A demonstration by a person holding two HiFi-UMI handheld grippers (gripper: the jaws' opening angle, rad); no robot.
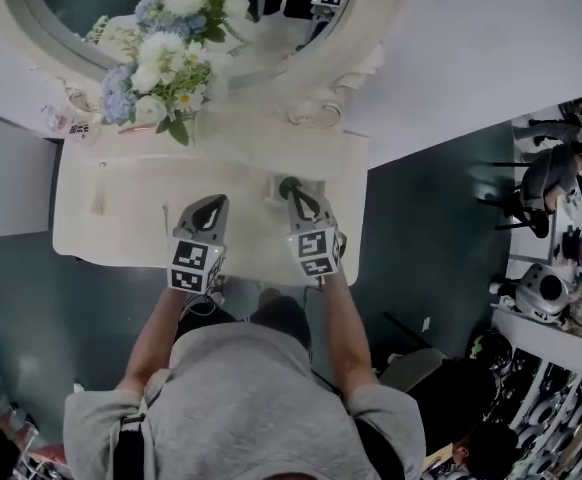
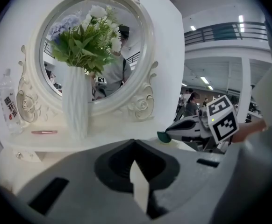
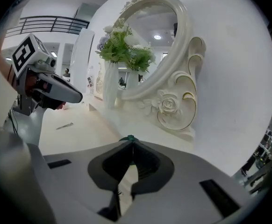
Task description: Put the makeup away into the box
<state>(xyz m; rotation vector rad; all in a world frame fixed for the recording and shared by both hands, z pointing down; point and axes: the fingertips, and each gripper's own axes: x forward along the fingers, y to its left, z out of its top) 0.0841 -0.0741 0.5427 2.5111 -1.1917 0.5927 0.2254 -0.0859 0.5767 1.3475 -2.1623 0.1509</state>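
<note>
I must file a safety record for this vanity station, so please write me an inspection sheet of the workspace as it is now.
Surface: white vanity table, oval mirror at its back.
Job's things: pink makeup stick lying beside the vase; small green item at the right jaw tips; no box seen.
Clutter: vase of flowers; plastic bottle.
Grippers: left hand-held gripper shut, empty; right hand-held gripper shut on the small green item.
Cables: thin lead, apparently hanging below the left hand-held gripper.
Surroundings: dark floor; people at desks to the right.
</note>
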